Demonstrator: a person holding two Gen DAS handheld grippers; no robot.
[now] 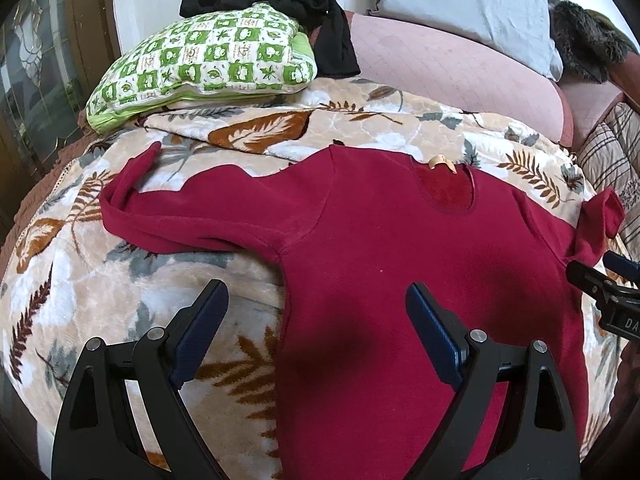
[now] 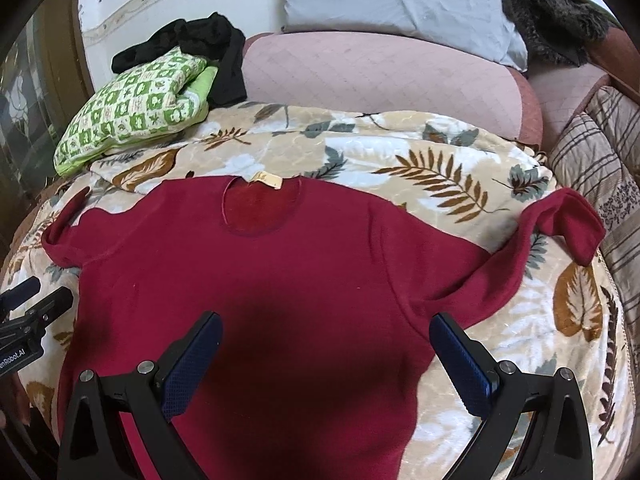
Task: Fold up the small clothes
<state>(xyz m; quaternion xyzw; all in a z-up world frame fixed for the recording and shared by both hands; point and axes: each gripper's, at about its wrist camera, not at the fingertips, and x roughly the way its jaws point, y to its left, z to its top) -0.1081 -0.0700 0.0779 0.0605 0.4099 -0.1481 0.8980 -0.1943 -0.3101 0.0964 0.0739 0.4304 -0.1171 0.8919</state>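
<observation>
While both grippers hover above it, the red long-sleeved shirt [image 1: 400, 264] [image 2: 280, 280] lies flat and face up on the leaf-patterned blanket [image 1: 120, 304] [image 2: 440, 160]. Its long axis runs from hem, nearest the cameras, to neckline, which points toward the pink bolster [image 1: 452, 68] [image 2: 380, 76]. Sleeves spread to either side of the body, each cuff bent over.

Left gripper [image 1: 316, 336] [image 2: 36, 300]: fingers spread apart, nothing between them, straddling the shirt's left side edge below the armpit. Right gripper [image 2: 326, 360] [image 1: 600, 276]: fingers likewise wide apart and holding nothing, above the shirt's right side.

Left wrist view alone shows the left sleeve full length. Right wrist view alone shows the right sleeve full length and the tan neck label [image 2: 267, 179] clearly. Green checked cushion [image 1: 208, 56] [image 2: 136, 108] and black garment [image 1: 280, 4] [image 2: 200, 48] lie beyond the shirt, beside the bolster.
</observation>
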